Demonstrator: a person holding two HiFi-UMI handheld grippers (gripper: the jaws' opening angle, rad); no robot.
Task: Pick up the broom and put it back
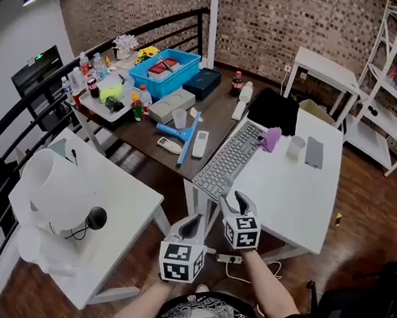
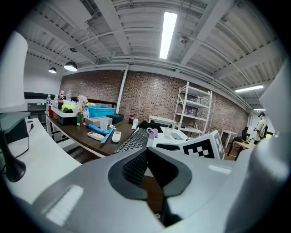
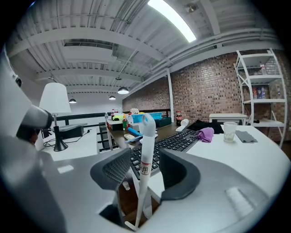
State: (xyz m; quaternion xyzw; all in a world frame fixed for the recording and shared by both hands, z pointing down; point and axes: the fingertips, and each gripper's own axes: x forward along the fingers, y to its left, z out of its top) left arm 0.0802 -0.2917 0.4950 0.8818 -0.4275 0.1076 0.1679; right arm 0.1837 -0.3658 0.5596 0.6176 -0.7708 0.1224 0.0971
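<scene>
The broom shows only in the right gripper view, as a white handle [image 3: 148, 132] with a rounded cap. It stands nearly upright in front of the desk's edge and runs down to the wooden floor. My right gripper [image 3: 145, 155] is open. The handle stands between its dark pads with a gap on each side. In the head view the right gripper [image 1: 235, 206] sits at the near corner of the white desk [image 1: 293, 194]. My left gripper [image 1: 189, 227] is just left of it, lower, shut on nothing. In its own view the left gripper [image 2: 146, 151] shows pads that meet at the tips.
A grey keyboard [image 1: 228, 160], a purple cloth [image 1: 271, 139] and a cup [image 1: 296, 145] lie on the white desk. Behind it a dark table [image 1: 215, 111] carries a blue bin [image 1: 165, 70], bottles and remotes. A white lamp [image 1: 52, 193] stands on the left table. A black railing [image 1: 0, 132] runs along the left.
</scene>
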